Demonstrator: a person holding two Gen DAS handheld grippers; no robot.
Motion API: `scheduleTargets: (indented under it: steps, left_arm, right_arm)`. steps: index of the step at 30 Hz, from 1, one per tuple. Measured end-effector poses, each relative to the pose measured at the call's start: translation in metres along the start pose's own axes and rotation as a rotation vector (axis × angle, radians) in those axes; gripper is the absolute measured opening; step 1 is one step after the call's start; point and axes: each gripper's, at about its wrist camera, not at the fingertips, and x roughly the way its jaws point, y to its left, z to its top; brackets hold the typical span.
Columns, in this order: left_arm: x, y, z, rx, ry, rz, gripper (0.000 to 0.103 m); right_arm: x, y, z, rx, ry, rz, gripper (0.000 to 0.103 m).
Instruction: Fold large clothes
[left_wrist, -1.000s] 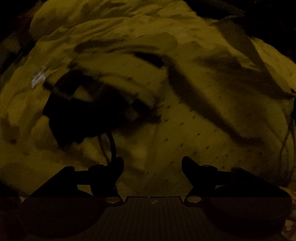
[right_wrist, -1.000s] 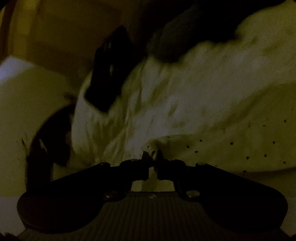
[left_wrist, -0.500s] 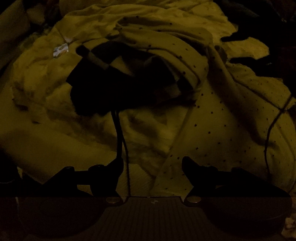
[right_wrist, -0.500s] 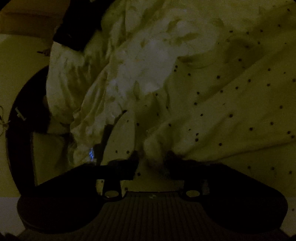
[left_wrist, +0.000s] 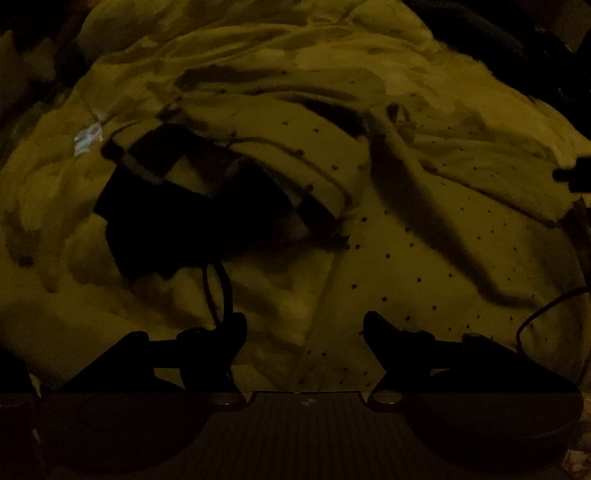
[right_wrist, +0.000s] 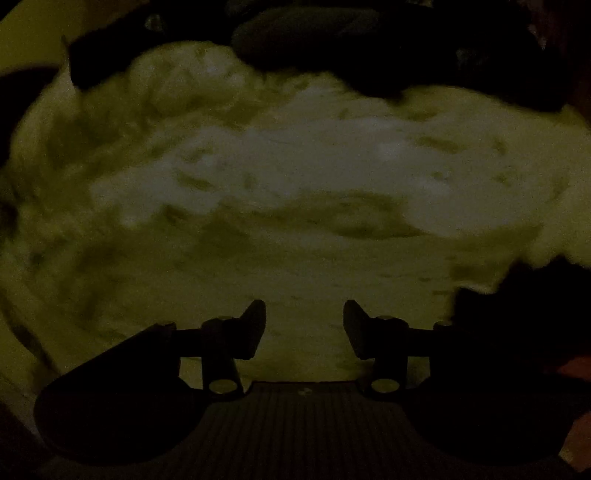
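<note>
We find both the left gripper and right gripper released above the dotted garment; we advise locating a hem before clamping.

The left black two-finger hand-held gripper points steeply downward, its jaws standing wide apart with nothing pinched between the dark fingertips. Its ribbed body fills the lower edge of the left wrist view. The right black two-finger hand-held gripper also tilts steeply down, jaws parted about halfway; they have just been opening and then eased slightly inward, and nothing sits between the blunt pads. No hand or sleeve can be made out in the dim light
</note>
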Motion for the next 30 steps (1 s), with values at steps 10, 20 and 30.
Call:
scheduleTargets:
  steps: [10,20,30]
  left_arm:
    - [-0.001,0.003,-0.004,-0.027,0.008,0.017,0.103]
    - [0.0,0.04,-0.013,-0.203,0.016,0.034,0.103]
    - [-0.013,0.066,-0.034,-0.145,-0.011,0.112,0.103]
  right_arm:
    - [0.012,-0.014,-0.044,-0.094,0.092,-0.071,0.052]
    - [-0.053,0.137,-0.06,-0.539,-0.062,0.33,0.059]
    - [-0.023,0.246,-0.09,-0.806,0.012,0.416,0.046]
